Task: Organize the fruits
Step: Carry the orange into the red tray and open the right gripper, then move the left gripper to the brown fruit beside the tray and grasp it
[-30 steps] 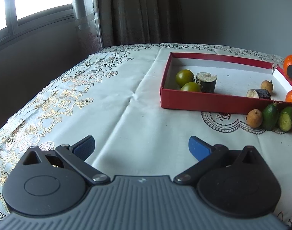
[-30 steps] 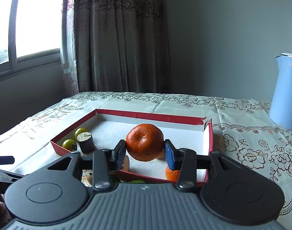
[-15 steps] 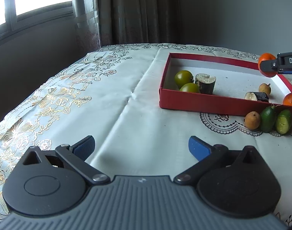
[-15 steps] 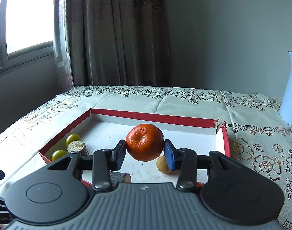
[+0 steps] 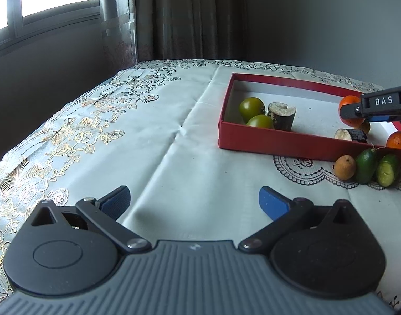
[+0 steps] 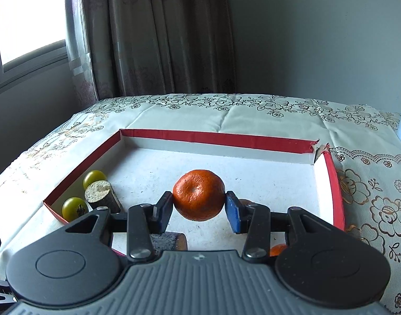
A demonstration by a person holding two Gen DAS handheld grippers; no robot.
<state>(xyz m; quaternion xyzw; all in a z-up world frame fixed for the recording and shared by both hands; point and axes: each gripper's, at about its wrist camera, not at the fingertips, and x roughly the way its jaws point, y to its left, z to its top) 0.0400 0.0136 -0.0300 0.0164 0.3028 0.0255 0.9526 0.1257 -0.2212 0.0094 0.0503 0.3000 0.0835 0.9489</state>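
Tongs of our right hand (image 6: 199, 210) pinch a tangerine (image 6: 198, 195) over the red box (image 6: 216, 138); left tongs (image 5: 194, 199) hang spread.

From the left wrist we see our blue pads wide apart and level above the surface (image 5: 153, 141), its pale cloth creased and edged with gold flowers, a curtain (image 5: 190, 13) behind. From the right wrist, our pads press the dimpled tangerine's sides above the box's white floor; two green fruits (image 6: 94, 179) and a rough cut stub (image 6: 102, 195) sit in its near left corner.
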